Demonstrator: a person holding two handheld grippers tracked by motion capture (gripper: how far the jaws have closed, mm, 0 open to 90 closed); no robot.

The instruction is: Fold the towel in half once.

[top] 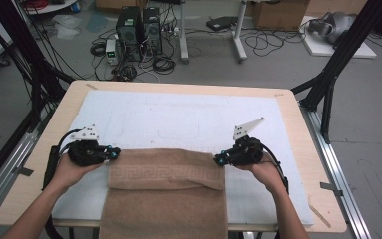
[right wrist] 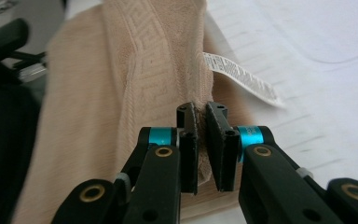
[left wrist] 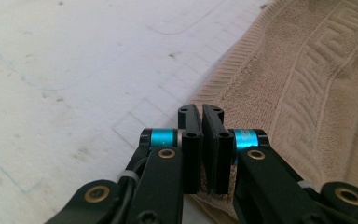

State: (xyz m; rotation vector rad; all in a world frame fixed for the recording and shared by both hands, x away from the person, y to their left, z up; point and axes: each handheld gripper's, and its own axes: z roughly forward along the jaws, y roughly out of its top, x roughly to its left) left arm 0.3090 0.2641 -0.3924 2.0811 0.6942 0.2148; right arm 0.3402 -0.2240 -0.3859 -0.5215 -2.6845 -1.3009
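On the white mat (top: 179,117) the tan towel (top: 166,194) runs lengthwise toward the person, its near end hanging over the table's (top: 306,129) front edge—bare mat lies beyond its far fold—while the left gripper (top: 115,155) and right gripper (top: 218,160) pinch the fold's corners.

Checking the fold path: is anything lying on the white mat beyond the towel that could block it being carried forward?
Nothing visible does. The white mat beyond the towel is bare, and both the left gripper and right gripper already pinch its corners.
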